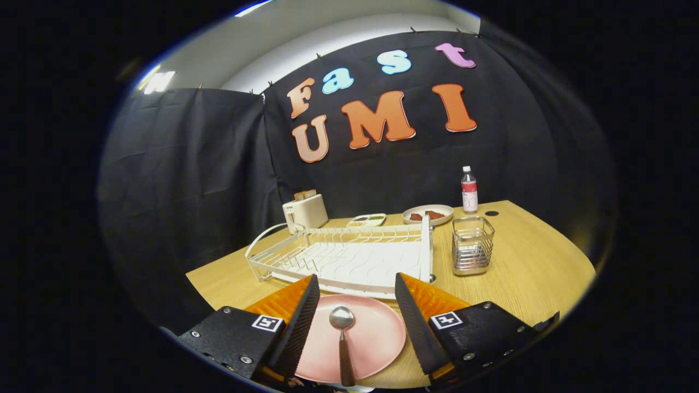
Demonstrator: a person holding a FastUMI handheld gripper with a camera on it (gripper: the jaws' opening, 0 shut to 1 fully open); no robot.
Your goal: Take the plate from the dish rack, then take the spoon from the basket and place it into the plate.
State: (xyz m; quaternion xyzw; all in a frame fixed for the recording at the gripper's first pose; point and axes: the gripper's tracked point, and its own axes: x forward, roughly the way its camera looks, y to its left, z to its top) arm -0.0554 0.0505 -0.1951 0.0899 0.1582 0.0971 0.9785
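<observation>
**Spoon resting on the plate**

We see our gripper (355, 305) with its fingers spread wide, holding nothing. Between them lies the round pink plate (377, 338) on the wooden table (535, 273), with the metal spoon with a dark handle (343, 338) on it. Beyond sit the white wire dish rack (344, 256) and, beside it, the metal mesh basket (472, 245).

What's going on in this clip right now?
A hand-held gripper hangs over a wooden table with its fingers wide open and gripping nothing. Between them lies a pink plate with a spoon on it, bowl pointing toward the white dish rack just beyond, which has no dishes in it. A wire basket stands to the right of the rack. So the spoon is already on the plate, and the task looks done.
</observation>
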